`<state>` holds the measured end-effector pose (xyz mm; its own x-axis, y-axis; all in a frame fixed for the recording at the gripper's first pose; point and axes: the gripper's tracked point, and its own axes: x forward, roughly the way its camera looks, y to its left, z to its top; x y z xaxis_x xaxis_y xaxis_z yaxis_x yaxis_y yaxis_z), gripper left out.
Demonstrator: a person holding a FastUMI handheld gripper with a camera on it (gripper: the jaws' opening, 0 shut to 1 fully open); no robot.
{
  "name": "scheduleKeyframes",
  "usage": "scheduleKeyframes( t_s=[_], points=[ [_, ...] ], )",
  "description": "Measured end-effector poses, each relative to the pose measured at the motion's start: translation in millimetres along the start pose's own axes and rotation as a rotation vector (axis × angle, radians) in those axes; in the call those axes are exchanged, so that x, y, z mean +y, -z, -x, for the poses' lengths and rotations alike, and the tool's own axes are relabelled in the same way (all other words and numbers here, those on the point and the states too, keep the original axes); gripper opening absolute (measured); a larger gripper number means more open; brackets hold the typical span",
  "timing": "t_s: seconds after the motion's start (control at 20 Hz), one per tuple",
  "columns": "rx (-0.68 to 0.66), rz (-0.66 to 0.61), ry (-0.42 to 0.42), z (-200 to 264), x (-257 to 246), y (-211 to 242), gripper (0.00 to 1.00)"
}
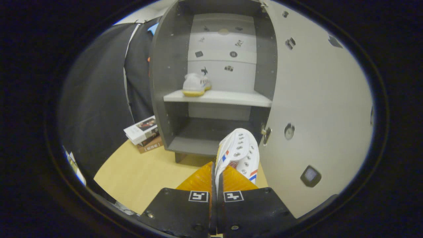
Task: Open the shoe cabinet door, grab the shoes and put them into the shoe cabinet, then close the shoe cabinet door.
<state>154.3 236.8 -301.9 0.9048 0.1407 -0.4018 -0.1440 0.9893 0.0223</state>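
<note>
the tongs (pixel 217 180) are clamped on a white shoe (pixel 238 152), carrying it toward the open shoe cabinet (pixel 168 66). another shoe (pixel 196 84) sits on the shelf (pixel 231 98); next, probably lift and place this one to its right.

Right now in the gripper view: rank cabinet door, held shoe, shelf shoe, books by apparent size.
1. cabinet door
2. held shoe, pinched in the gripper; nearness inflates it
3. and 4. books, shelf shoe: look alike

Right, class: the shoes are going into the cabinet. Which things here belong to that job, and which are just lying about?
Job: gripper, shut on shoe; second shoe on shelf; cabinet; open door.
Lying about: books on the floor beside the cabinet.
</note>
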Motion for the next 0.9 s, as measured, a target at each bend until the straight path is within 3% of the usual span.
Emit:
scheduleKeyframes(
  t_s=[0.25,0.35,0.65,0.9],
  points=[
    [-0.101,0.068,0.012,-3.2,2.9,-89.6,0.04],
    [-0.112,0.041,-0.012,-16.4,9.8,-113.9,0.04],
    [-0.106,0.041,-0.023,-85.8,5.6,-170.3,0.04],
    [-0.076,0.026,0.014,-157.1,-24.9,-199.7,0.04]
  ],
)
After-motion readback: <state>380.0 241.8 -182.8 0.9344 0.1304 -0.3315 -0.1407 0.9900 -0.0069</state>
